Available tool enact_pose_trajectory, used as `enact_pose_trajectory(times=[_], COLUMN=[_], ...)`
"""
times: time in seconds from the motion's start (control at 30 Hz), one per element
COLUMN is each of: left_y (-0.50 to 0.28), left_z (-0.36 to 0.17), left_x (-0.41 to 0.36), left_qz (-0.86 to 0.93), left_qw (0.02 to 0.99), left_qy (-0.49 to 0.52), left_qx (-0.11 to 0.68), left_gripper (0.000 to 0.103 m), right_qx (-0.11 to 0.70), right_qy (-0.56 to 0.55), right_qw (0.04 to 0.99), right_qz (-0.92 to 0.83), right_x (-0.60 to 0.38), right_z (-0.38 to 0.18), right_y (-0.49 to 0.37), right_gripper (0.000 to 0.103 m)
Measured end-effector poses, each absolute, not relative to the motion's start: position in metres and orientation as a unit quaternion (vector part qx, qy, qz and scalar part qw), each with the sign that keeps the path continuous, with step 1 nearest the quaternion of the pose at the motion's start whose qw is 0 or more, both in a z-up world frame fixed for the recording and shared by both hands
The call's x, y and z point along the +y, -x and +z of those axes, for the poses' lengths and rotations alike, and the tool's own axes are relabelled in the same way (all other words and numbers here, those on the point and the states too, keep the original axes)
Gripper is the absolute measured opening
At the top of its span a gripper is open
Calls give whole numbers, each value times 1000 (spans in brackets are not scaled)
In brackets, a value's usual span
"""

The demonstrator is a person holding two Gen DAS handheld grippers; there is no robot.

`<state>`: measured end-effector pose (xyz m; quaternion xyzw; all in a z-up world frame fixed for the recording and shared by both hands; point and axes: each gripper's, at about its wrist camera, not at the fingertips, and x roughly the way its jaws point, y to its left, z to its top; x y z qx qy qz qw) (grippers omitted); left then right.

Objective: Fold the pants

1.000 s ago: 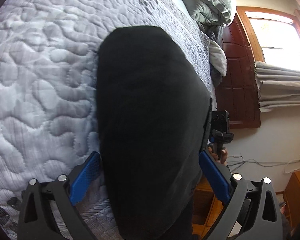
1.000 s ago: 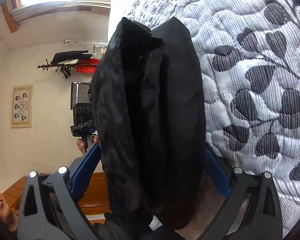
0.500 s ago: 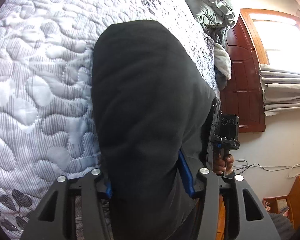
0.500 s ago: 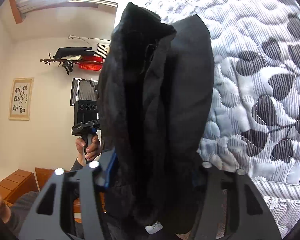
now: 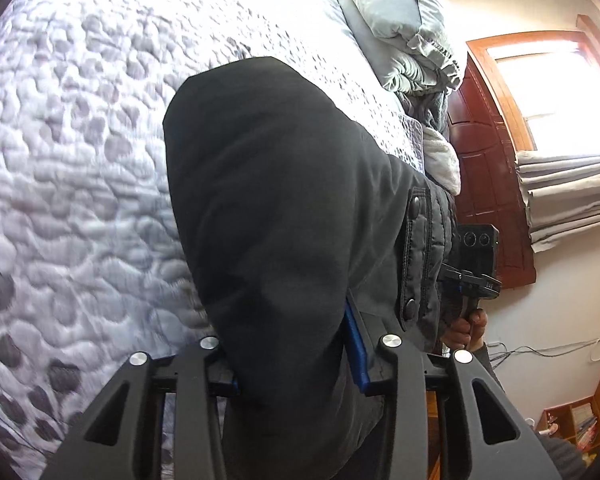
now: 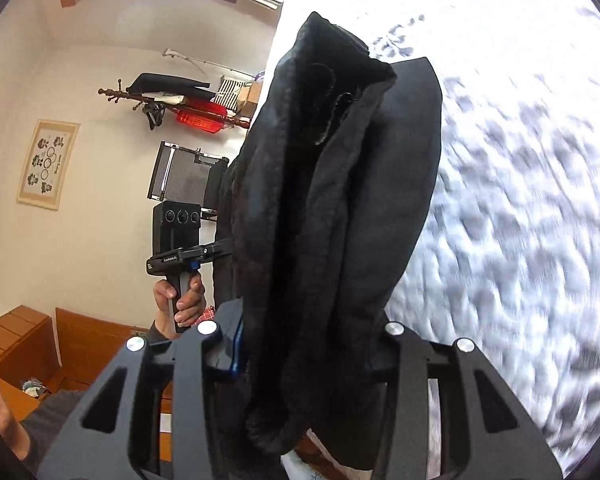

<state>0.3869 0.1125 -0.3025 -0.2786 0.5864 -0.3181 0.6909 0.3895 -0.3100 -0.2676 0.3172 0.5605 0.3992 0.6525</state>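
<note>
The left gripper [image 5: 296, 364], black with blue pads on its two fingers, is closed narrow on the black folded fabric pants [image 5: 268, 208]; one blue pad [image 5: 356, 344] shows at the right side of the cloth, and the other is almost hidden behind the fabric. In the left wrist view the pants hang over the fingers as a smooth dark sheet, held above the white quilted bedspread with grey leaf pattern [image 5: 72, 152]; a waistband edge with two snap buttons [image 5: 414, 256] stands at the right side of the cloth. Behind this edge the right gripper [image 5: 474, 256] is visible, with the person's right hand [image 5: 466, 330] around its handle.

The right gripper [image 6: 304, 356] is also pressed together on the pants [image 6: 332, 200]; here the fabric is bunched in several thick vertical folds, which rise between the fingers and fall below them. A blue pad [image 6: 238, 346] touches the left side of the bundle; the other pad is covered by cloth. The bedspread [image 6: 520, 208] lies at the right, blurred. At the left the left gripper [image 6: 180, 240] is seen, held by the left hand [image 6: 180, 304].

Far on the bed a pile of pale grey crumpled bedding [image 5: 404, 40] lies near the dark red wooden door [image 5: 488, 184].
</note>
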Motion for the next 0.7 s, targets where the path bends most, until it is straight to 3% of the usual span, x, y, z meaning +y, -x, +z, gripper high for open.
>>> enact_pose_trajectory(times=[0.2,0.43,0.63,0.7], left_y=[-455,-505,-504,-503], left_z=[-301,-344,-362,-366], left_x=[147,176,181,183], left_qz=[-294,-269,-273,-269], left_qw=[698,677,674,675], left_qy=[285,294,300,304], left_qx=[587,618,618,617], left_gripper=[39,40,51,58], right_qx=[565,597,616,617], right_qy=[-309,-310,-317,-316], right_qw=[652,637,628,631], right_qz=[400,375,354,348], right_x=[-271,-248,-251,-251], right_z=[-271,-317,-350,-352], right_y=[-471,-525,-530,-530], right_gripper=[40,40,50,58])
